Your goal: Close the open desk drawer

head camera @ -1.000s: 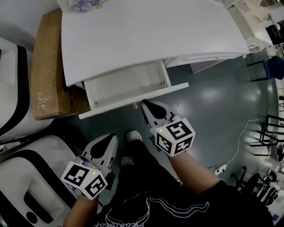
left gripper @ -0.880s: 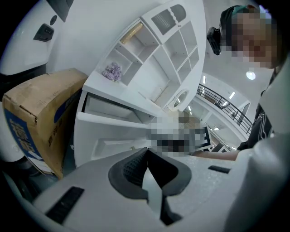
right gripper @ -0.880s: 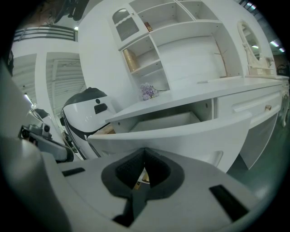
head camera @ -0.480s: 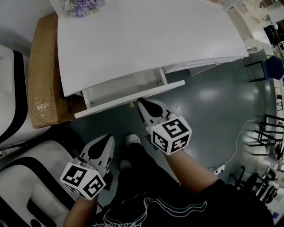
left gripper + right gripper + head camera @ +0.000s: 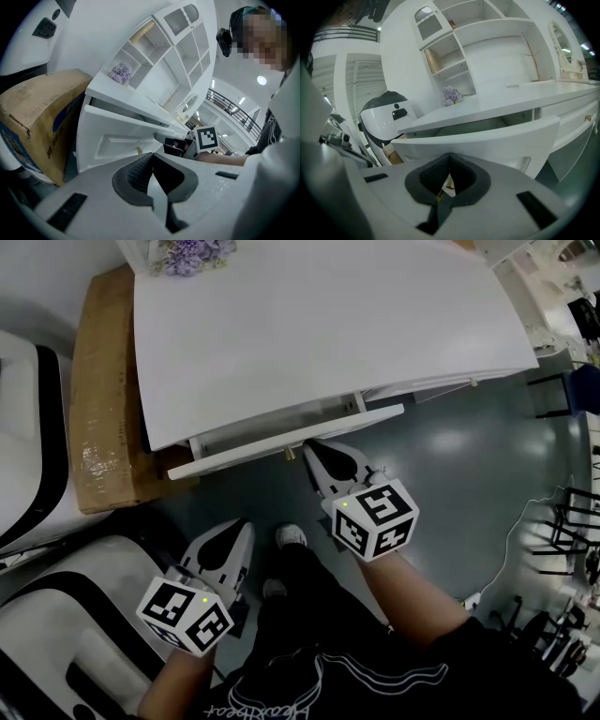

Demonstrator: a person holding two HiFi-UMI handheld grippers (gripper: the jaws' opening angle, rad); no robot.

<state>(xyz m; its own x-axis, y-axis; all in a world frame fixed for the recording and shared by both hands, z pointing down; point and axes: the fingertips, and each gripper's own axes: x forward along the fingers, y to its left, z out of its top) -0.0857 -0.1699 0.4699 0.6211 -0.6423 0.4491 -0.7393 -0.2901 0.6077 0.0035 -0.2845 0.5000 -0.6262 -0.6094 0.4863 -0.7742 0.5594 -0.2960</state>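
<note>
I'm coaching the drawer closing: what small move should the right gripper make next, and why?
Probably push the drawer front straight toward the desk with the right gripper: its shut jaws sit at the front beside the knob, and a strip of drawer shows past the desk's edge.

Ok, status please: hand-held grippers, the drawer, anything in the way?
Right hand-held gripper shut, tip at drawer front beside knob. Left hand-held gripper shut, empty, held low. Drawer nearly closed, narrow gap left. Nothing seen blocking it.
</note>
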